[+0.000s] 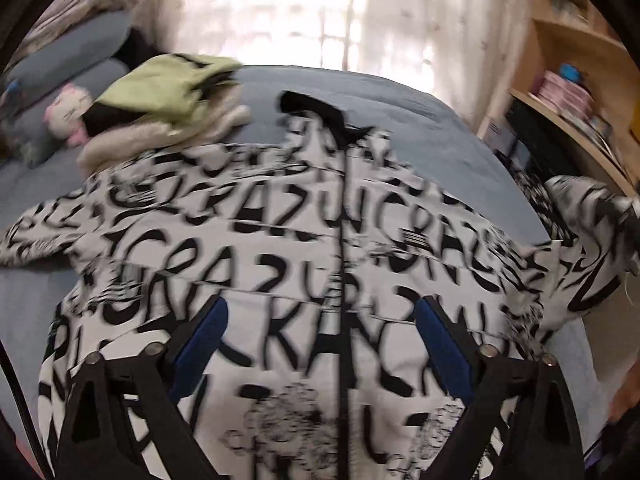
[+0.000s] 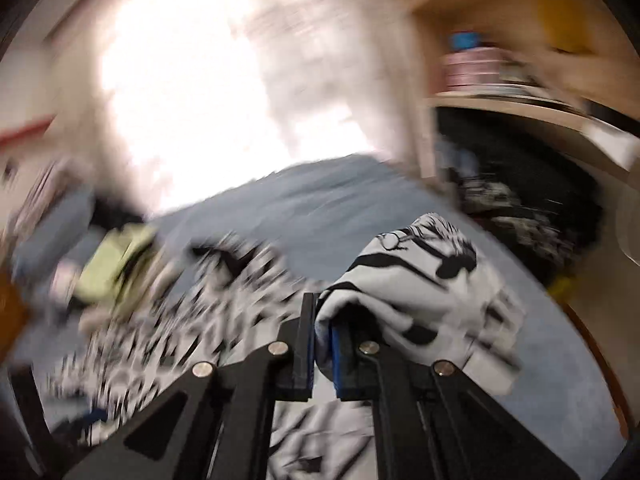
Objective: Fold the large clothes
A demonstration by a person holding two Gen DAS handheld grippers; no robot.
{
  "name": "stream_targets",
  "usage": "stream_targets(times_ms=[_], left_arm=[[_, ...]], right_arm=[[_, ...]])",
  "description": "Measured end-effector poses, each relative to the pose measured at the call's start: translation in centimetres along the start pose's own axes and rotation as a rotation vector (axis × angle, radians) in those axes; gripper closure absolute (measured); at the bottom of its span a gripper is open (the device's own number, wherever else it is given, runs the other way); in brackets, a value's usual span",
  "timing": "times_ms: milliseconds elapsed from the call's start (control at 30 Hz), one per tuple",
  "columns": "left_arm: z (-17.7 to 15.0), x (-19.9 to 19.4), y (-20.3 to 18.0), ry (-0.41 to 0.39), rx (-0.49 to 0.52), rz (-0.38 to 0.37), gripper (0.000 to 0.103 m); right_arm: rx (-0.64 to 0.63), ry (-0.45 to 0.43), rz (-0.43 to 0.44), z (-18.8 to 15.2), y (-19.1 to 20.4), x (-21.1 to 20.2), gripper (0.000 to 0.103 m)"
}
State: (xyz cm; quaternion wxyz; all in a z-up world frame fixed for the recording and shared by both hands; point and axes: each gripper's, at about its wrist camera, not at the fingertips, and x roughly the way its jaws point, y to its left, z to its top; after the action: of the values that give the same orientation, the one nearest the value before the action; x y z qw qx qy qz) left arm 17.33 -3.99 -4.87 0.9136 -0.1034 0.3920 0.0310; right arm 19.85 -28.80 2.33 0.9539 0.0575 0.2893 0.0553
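**A:** Left wrist cam shows the whole white puffer jacket with black lettering (image 1: 320,240) flat on the blue-sheeted bed (image 1: 420,120), black collar at the far end, zipper running near-to-far. Left gripper (image 1: 320,320) fingers spread wide just above it, nothing between them.

**B:** Right cam's super blurry, but only there you see the right gripper (image 2: 324,344) clamped on the jacket's sleeve (image 2: 420,280), lifted off the bed on the right.

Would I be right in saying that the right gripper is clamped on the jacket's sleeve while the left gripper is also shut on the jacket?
Not quite: the left gripper is open above the jacket, as the left wrist view shows. The right gripper is indeed clamped on the sleeve.
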Motion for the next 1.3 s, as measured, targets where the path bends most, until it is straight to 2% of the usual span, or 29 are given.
stream_targets(times_ms=[67, 167, 233, 267, 300, 333, 367, 400, 467, 633, 733, 833, 900, 1067, 1200, 1300], left_arm=[[0.0, 0.0, 1.4, -0.005, -0.005, 0.023, 0.031], [-0.1, 0.2, 3.6, 0.002, -0.017, 0.046, 0.033], [-0.5, 0.4, 4.8, 0.014, -0.033, 0.044, 0.033], [-0.7, 0.5, 5.2, 0.019, -0.037, 0.036, 0.033], [-0.8, 0.7, 5.5, 0.025, -0.040, 0.024, 0.033], [-0.9, 0.9, 5.7, 0.029, -0.040, 0.018, 0.033], [-0.9, 1.1, 5.8, 0.032, -0.038, 0.012, 0.033], [-1.1, 1.3, 5.8, 0.033, -0.033, 0.005, 0.033], [-1.3, 1.6, 5.6, 0.040, -0.025, -0.010, 0.033], [-2.0, 2.5, 4.4, 0.064, 0.007, -0.053, 0.033], [-2.4, 3.2, 2.9, 0.081, 0.059, -0.068, 0.033], [-2.7, 4.1, 0.8, 0.103, 0.139, -0.084, 0.033], [-2.9, 4.7, -1.0, 0.110, 0.200, -0.095, 0.033], [-3.4, 6.8, -6.0, 0.131, 0.357, -0.133, 0.032], [-3.7, 9.3, -9.9, 0.175, 0.471, -0.150, 0.032], [-3.8, 11.2, -11.7, 0.204, 0.523, -0.130, 0.032]], right_arm=[[-0.066, 0.086, 0.044, -1.9, 3.2, 2.8, 0.096], [-0.158, 0.225, 0.094, -5.7, 6.8, 6.5, 0.095], [-0.198, 0.328, 0.094, -8.7, 8.5, 8.3, 0.091], [-0.203, 0.357, 0.089, -9.6, 8.6, 9.0, 0.086], [-0.203, 0.389, 0.084, -10.6, 8.7, 9.5, 0.074], [-0.194, 0.411, 0.079, -11.4, 8.7, 9.5, 0.068], [-0.183, 0.420, 0.082, -11.8, 8.8, 9.5, 0.055], [-0.169, 0.422, 0.094, -12.1, 8.8, 9.3, 0.046], [-0.155, 0.422, 0.111, -11.9, 8.2, 8.5, 0.041], [-0.052, 0.377, 0.092, -11.3, 5.9, 6.2, 0.041], [0.123, 0.335, 0.073, -11.3, 2.2, 4.8, 0.041], [0.216, 0.386, -0.008, -11.7, -0.8, 4.8, 0.041], [0.253, 0.415, -0.018, -12.2, -2.4, 4.7, 0.041], [0.325, 0.384, -0.030, -13.8, -5.3, 3.9, 0.041], [0.354, 0.373, 0.005, -15.2, -6.2, 3.8, 0.041], [0.346, 0.367, 0.016, -15.8, -5.9, 4.1, 0.041]])
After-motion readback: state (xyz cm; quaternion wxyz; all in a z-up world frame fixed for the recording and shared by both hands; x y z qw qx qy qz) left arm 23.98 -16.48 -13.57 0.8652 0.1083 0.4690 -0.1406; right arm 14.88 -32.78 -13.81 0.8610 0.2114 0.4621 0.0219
